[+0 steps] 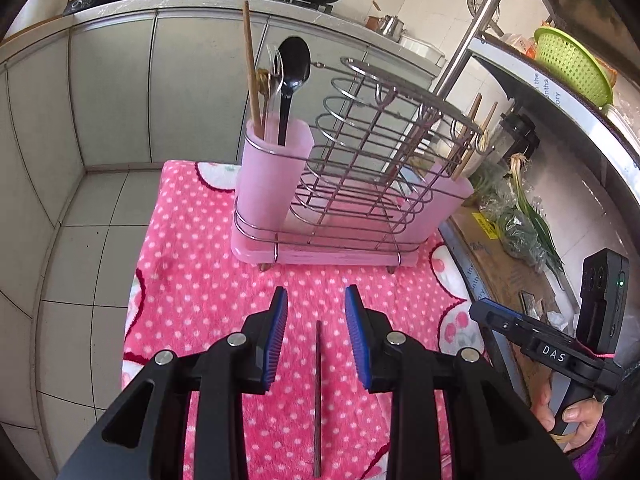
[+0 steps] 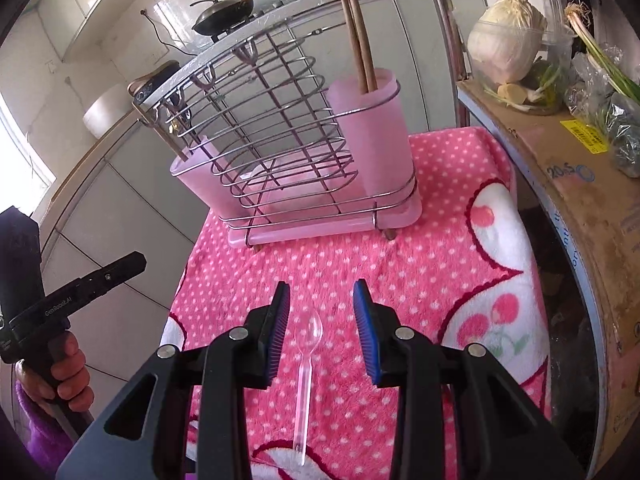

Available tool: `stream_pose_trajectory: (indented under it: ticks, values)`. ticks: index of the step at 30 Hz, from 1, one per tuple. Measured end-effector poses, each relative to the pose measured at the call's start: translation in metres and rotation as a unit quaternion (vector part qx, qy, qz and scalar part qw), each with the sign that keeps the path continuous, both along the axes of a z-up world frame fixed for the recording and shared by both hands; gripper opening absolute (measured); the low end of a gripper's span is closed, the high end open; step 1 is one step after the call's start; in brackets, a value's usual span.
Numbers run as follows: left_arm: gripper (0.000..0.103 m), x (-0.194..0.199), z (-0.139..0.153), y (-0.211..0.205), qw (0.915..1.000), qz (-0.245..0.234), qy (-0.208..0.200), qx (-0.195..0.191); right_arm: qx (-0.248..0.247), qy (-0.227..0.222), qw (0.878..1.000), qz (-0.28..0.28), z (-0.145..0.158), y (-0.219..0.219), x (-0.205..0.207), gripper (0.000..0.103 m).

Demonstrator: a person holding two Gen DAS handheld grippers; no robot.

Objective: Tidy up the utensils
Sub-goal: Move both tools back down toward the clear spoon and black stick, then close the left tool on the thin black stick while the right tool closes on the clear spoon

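The left gripper (image 1: 316,312) stands with its jaws parted and empty, straddling a single dark chopstick (image 1: 317,392) that lies flat on the pink dotted cloth (image 1: 192,264) near its front edge. The chopstick's long axis runs parallel to the fingers, pointing toward the utensil rack (image 1: 348,168) at the cloth's rear edge. The right gripper (image 2: 322,308) is likewise parted and empty over a clear plastic spoon (image 2: 307,364), bowl toward the rack, handle toward the front edge. Each utensil lies nearer its own gripper (neither pad touches yet). Closing across the narrow axis appears feasible. The chopstick's near end is cut off by the frame, and the transparent spoon's handle end is hard to distinguish against the cloth.
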State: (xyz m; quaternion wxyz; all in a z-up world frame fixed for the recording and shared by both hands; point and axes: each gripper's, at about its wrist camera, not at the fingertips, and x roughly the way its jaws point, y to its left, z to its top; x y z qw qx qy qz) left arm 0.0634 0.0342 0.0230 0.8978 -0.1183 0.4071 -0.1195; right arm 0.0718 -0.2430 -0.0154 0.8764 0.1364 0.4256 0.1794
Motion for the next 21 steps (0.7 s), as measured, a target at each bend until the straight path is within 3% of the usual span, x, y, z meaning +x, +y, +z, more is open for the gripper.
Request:
stream_pose_trajectory:
  ticks: [11,21]
  values:
    - [0.029,0.029,-0.044,-0.02,0.9951,-0.04,0.09,-0.006,0.016,0.051,0.999,0.005,-0.032,-0.002,0.009,0.033]
    - [0.016,0.073,-0.094,-0.056,0.9785,-0.078,0.187,0.04,0.043,0.084,0.995,0.019,-0.051,-0.009,0.015,0.033]
